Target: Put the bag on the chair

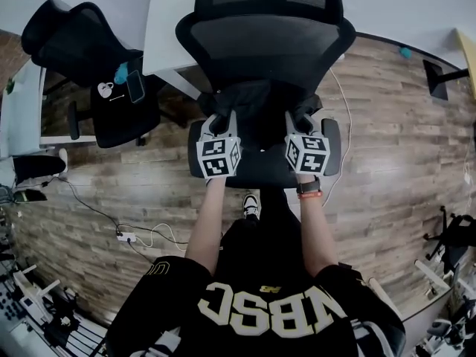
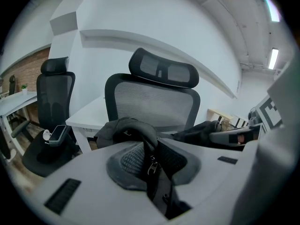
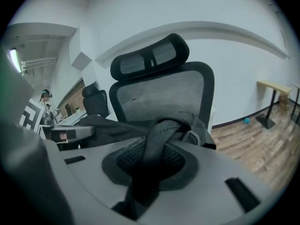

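Left gripper (image 1: 222, 125) and right gripper (image 1: 300, 125) each have their jaws drawn close together on a black strap of the bag (image 1: 260, 104). The left holds a strap with a metal zip pull on it, the right a folded webbing loop. In both gripper views the strap fills the narrow gap between the jaws.

Room: wood-plank floor (image 1: 394, 132) and a plain white wall (image 2: 154, 27). A white desk (image 1: 167, 21) stands behind the black mesh-backed chair (image 1: 264, 47). A second chair (image 1: 89, 43) of like pattern stands to the left, well apart, with a phone (image 1: 134, 85) and small items on its seat. A white power strip (image 1: 126, 236) with its cables (image 1: 152, 236) lies on the floor to the left of the person. A small teal ball (image 1: 405, 51) lies on the floor to the right, near the wall.

The bag sits over the rear of the chair's seat, against the foot of the backrest and between the two grippers.

Not determined: whether the bag's weight rests fully on the seat, since the grippers and the dark fabric hide the contact. The bag's shape is hard to read, black against a black chair. The marker cubes cover both hands in the head view.

Pose: both forearms (image 1: 208, 222) reach straight forward, side by side, and the grippers tilt somewhat downward toward the seat. A watch (image 1: 309, 188) with an orange band is on the right wrist. One shoe (image 1: 251, 205) shows between the arms.
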{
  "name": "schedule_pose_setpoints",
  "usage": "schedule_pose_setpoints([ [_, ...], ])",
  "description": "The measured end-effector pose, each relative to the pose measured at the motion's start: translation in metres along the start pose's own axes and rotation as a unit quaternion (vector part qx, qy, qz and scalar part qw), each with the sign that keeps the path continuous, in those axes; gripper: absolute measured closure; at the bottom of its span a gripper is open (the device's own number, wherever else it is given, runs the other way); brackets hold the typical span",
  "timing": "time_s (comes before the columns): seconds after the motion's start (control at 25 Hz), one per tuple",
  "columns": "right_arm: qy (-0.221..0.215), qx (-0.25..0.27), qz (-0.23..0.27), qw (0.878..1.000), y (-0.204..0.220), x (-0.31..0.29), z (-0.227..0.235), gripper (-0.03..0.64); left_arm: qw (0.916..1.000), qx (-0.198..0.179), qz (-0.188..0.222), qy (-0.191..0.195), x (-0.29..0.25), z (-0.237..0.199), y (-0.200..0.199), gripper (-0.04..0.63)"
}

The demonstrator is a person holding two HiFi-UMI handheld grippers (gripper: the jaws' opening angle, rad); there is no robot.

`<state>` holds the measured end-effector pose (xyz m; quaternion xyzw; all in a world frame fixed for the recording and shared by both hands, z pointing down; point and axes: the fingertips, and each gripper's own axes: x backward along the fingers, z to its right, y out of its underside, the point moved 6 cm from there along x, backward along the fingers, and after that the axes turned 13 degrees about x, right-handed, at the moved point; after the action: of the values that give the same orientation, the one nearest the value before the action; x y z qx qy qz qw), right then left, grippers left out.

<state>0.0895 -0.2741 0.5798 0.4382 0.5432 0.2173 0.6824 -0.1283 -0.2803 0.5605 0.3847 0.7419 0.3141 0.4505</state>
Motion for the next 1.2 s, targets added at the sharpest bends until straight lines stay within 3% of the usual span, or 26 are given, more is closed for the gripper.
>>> schedule_pose_setpoints([
  [0.68,-0.017,-0.022,-0.097,0.995,0.081,-0.079,0.012,0.541,0.995,0.026,-0.088,-0.039,-0.07,-0.044,0.08,0.522],
  [1.2,-0.034,-0.04,-0.171,0.984,0.157,-0.138,0.024,0.538,0.9833,0.05,-0.161,-0.069,-0.116,-0.079,0.15,0.522],
])
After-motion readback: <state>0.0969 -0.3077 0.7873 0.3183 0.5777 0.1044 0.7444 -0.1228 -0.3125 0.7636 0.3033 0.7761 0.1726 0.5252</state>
